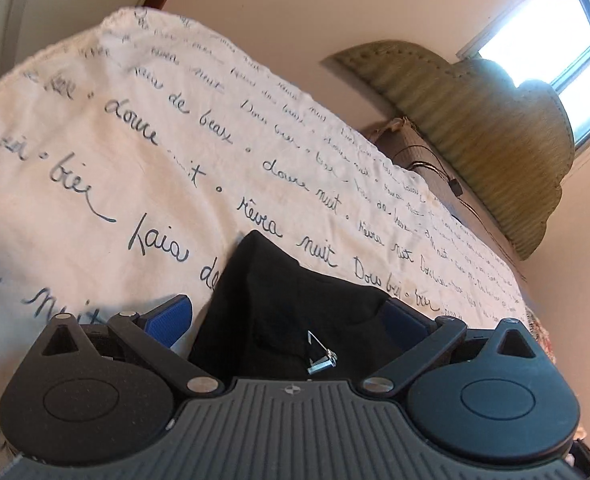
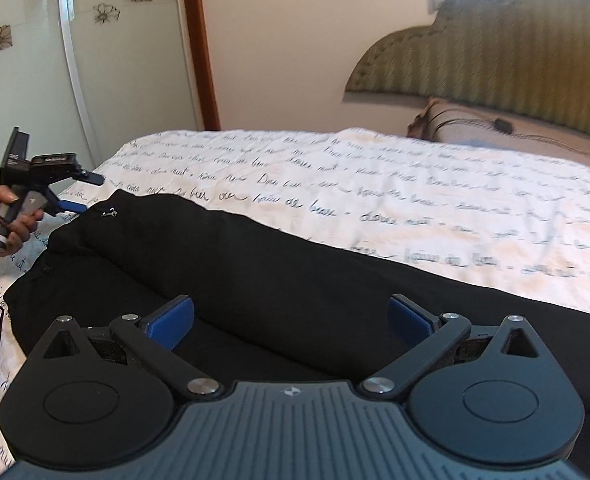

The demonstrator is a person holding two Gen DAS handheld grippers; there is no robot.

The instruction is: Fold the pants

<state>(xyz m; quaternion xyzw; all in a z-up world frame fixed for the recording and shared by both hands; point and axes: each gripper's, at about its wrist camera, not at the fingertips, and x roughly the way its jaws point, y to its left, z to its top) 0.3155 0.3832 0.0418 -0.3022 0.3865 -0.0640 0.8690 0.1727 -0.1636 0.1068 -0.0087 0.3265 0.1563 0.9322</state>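
Black pants [image 2: 255, 272] lie lengthwise on a white bedspread with blue script [image 2: 375, 184], one half folded over the other. In the left wrist view my left gripper [image 1: 291, 312] is open, its blue fingers [image 1: 171, 320] on either side of the bunched pants end [image 1: 287, 304] with a small metal zipper pull [image 1: 321, 358]. It also shows in the right wrist view [image 2: 89, 192] at the pants' far left end. My right gripper [image 2: 291, 316] is open, straddling the raised fold of the pants.
A green padded headboard [image 2: 495, 48] and a pillow [image 2: 495, 128] stand at the far right. A glass door with flower decals [image 2: 55, 40] and a brown frame [image 2: 199, 40] are on the left. A window [image 1: 555, 28] is bright.
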